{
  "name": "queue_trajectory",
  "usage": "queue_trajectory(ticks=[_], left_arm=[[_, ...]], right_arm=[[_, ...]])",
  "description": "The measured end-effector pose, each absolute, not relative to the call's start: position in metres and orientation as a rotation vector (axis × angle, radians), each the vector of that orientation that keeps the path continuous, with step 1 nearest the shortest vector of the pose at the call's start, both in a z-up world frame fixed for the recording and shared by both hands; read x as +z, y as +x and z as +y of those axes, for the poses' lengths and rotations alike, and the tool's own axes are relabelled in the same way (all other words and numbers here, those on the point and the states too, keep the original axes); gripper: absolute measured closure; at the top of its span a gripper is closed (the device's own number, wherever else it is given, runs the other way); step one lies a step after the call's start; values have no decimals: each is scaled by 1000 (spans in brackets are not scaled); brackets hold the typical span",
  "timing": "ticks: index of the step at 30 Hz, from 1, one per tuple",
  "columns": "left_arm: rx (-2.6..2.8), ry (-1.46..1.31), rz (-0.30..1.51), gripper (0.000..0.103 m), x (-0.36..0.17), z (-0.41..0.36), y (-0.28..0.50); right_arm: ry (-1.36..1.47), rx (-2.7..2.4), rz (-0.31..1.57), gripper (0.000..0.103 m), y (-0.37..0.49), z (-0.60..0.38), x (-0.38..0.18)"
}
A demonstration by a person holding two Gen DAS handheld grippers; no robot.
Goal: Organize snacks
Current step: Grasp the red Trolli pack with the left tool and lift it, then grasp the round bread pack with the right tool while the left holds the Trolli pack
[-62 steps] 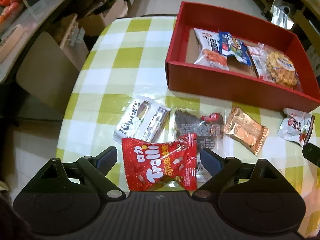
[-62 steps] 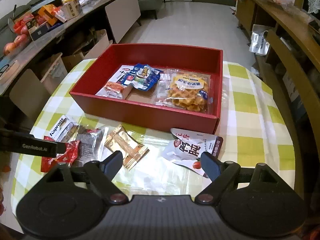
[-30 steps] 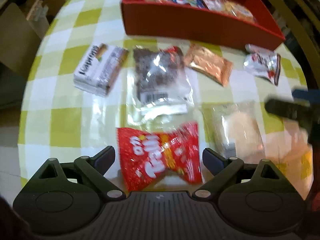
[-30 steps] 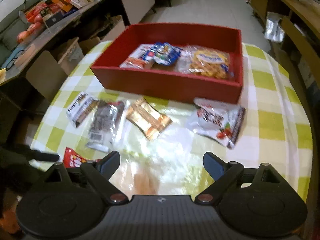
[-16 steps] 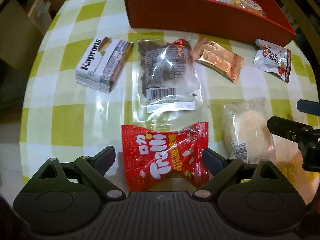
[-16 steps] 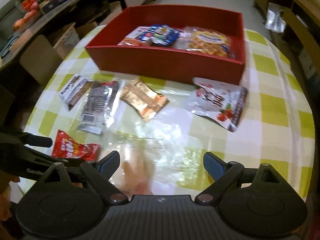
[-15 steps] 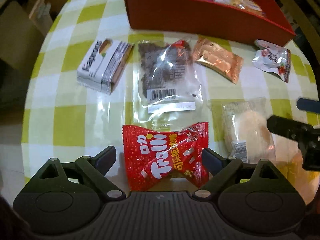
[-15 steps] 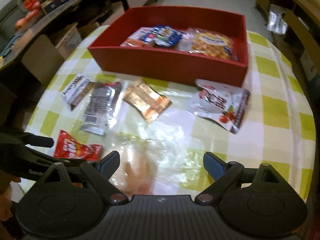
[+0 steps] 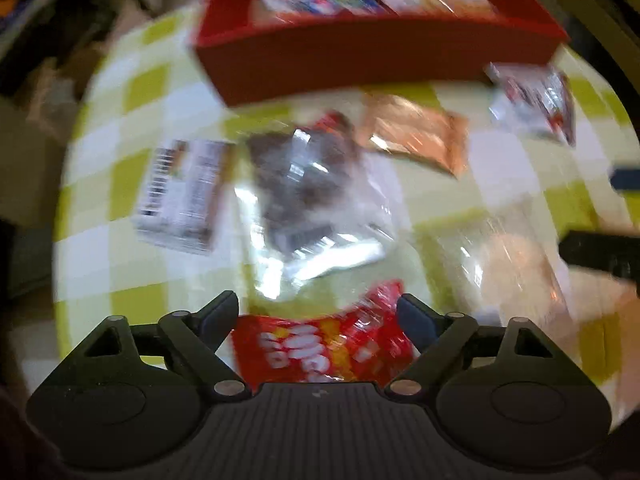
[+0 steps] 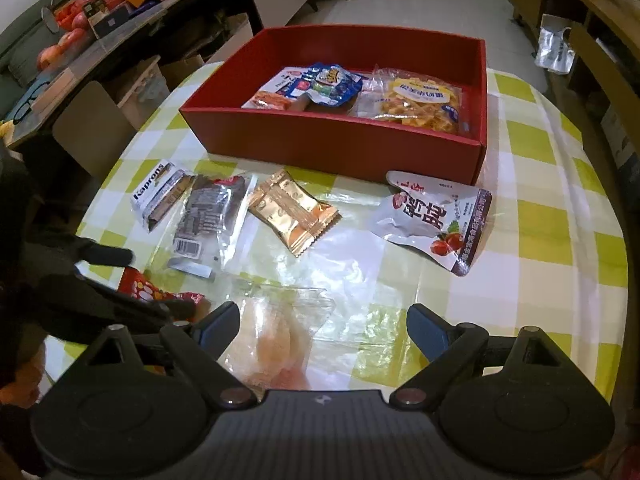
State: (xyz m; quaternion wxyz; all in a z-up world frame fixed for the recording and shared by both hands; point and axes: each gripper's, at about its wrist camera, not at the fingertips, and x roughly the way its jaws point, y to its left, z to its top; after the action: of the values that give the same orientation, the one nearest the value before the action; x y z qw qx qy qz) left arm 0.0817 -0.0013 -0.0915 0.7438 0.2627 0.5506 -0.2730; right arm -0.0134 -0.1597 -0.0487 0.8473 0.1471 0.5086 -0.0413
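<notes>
Now red snack pack (image 9: pixel 320 344) lies crosswise btwn open left gripper (image 9: pixel 318 312) jaws

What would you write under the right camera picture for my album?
Open right gripper hovers over a clear snack bag, red box beyond.

Round bench (image 10: pixel 560 216) under a yellow-green and white checked cloth, clear glossy cover on top throwing glare. Pale tiled floor (image 10: pixel 420 4) beyond, running to the far end of the room. Long counter (image 10: pixel 80 60) along the left side, cluttered with boxes, red apples (image 10: pixel 60 46), a pair of glasses (image 10: pixel 30 102). Beige chair back (image 10: pixel 90 128) tucked at the bench's left edge, cardboard boxes (image 10: pixel 144 84) on the floor behind it. Wooden shelving (image 10: pixel 592 36) down the right side, crumpled silver bag (image 10: pixel 554 54) at its foot. Even indoor light. Left wrist view heavily motion-blurred, no room detail readable.
</notes>
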Motion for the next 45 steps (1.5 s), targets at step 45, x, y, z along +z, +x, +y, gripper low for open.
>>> queue_trajectory(ticks=[45], left_arm=[[-557, 537, 1255, 32, -89, 42, 35]], right_arm=[[354, -10, 1162, 6, 13, -126, -67]])
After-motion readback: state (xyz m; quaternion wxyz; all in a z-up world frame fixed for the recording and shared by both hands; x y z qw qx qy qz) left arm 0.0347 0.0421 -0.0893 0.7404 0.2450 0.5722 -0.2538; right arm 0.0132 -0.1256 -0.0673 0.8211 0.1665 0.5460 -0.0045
